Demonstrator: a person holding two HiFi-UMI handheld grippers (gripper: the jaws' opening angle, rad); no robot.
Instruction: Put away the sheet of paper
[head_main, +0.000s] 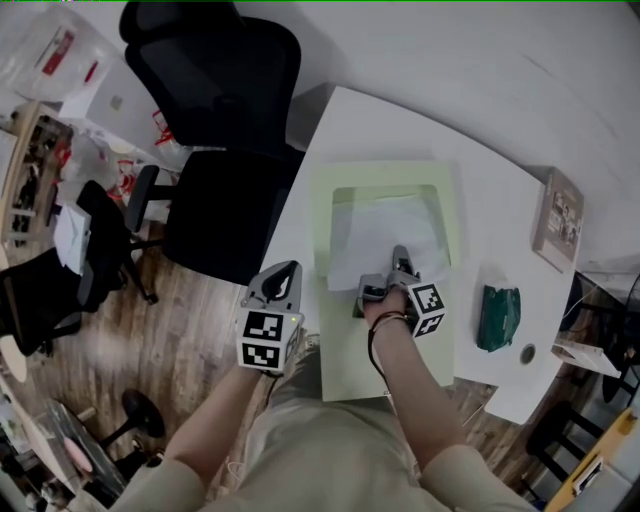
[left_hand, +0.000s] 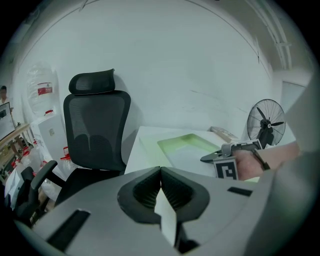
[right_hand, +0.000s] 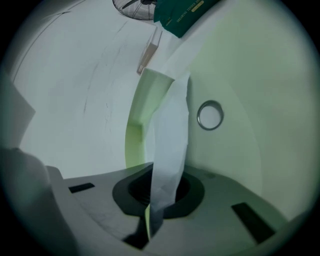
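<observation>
Your right gripper (head_main: 402, 262) pinches the paper (head_main: 385, 235), just ahead over the folder (head_main: 340, 330).
Your left gripper (head_main: 283, 281) is shut on a white scrap (left_hand: 167, 220), idle alongside; push one-handed and the sheet may buckle or tear.

A white table (head_main: 500, 150) with a curved far edge. A pale green mat (head_main: 322, 215) covers its middle, reaching the near edge. To the right lie a dark green packet (head_main: 497, 318), a small round ring (head_main: 527, 353) near it, and farther off a flat framed board (head_main: 560, 220).
</observation>
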